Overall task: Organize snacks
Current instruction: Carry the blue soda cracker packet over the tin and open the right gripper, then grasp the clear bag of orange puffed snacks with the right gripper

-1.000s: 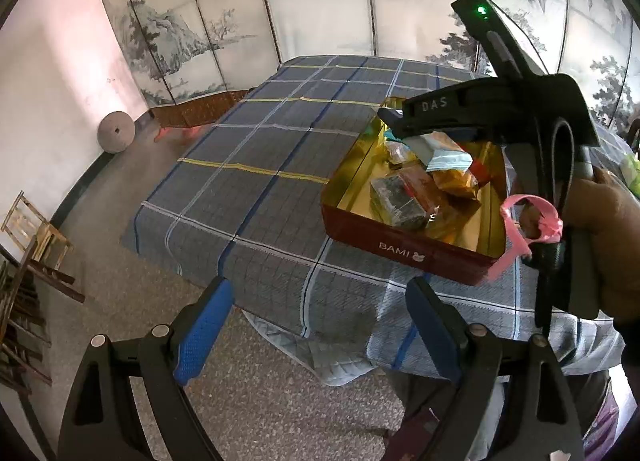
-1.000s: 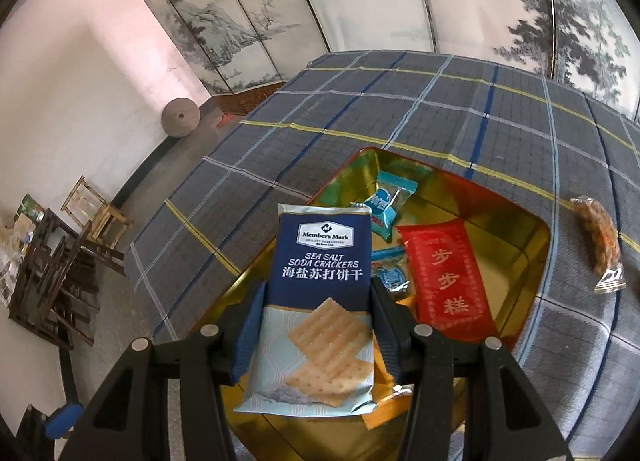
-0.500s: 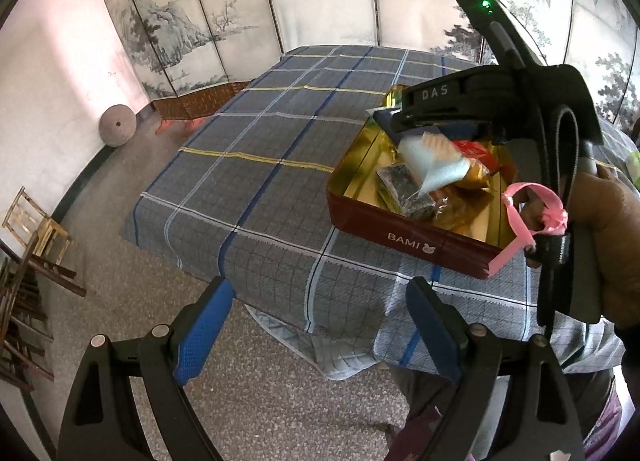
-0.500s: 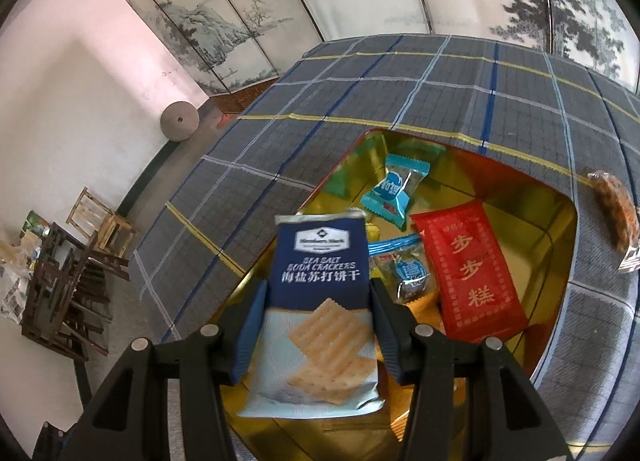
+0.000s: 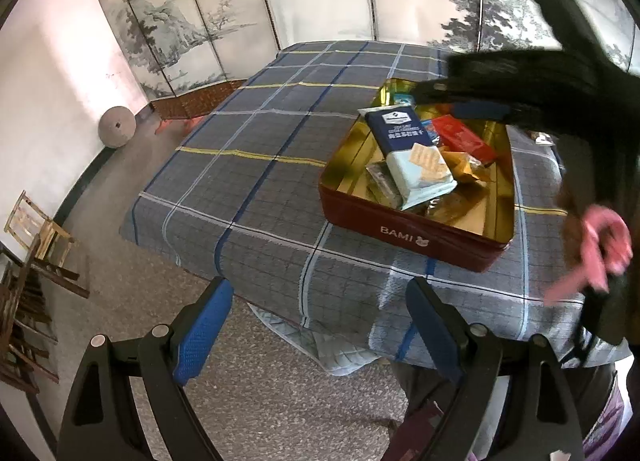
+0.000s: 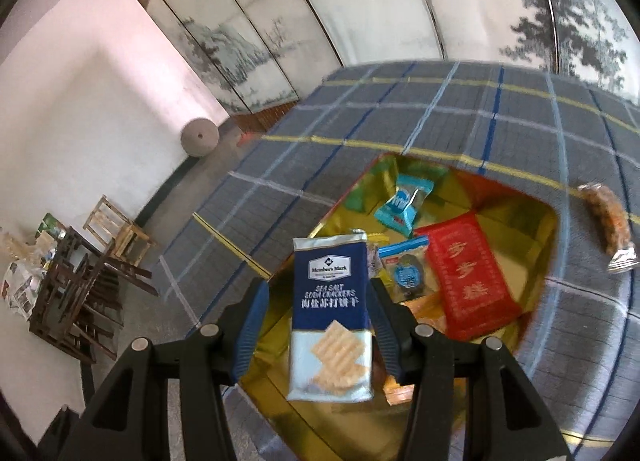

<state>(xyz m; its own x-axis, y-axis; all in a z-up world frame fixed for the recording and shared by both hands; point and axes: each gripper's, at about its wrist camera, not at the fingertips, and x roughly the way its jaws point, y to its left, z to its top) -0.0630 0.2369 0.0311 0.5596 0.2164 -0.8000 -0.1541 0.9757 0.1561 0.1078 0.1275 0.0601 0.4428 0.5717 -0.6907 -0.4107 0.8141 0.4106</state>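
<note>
A red tin with a gold inside (image 5: 404, 235) sits on the plaid-covered table and holds several snacks. A blue soda cracker packet (image 5: 412, 157) lies on top of the pile in the tin; it also shows in the right wrist view (image 6: 330, 313). My right gripper (image 6: 318, 313) is open just above the packet, its fingers apart from the packet's sides. A red packet (image 6: 466, 281) and two blue candies (image 6: 404, 203) lie in the tin (image 6: 536, 209). My left gripper (image 5: 316, 325) is open and empty off the table's near edge.
A clear bag of orange snacks (image 6: 608, 221) lies on the cloth right of the tin. The plaid table (image 5: 256, 165) stretches left and back. Wooden chairs (image 5: 36, 237) stand at the left wall. A painted folding screen stands behind the table.
My right gripper has let go of the cracker packet, which now lies in the tin. The gripper has lifted and drawn back from it. My left gripper has barely moved.
</note>
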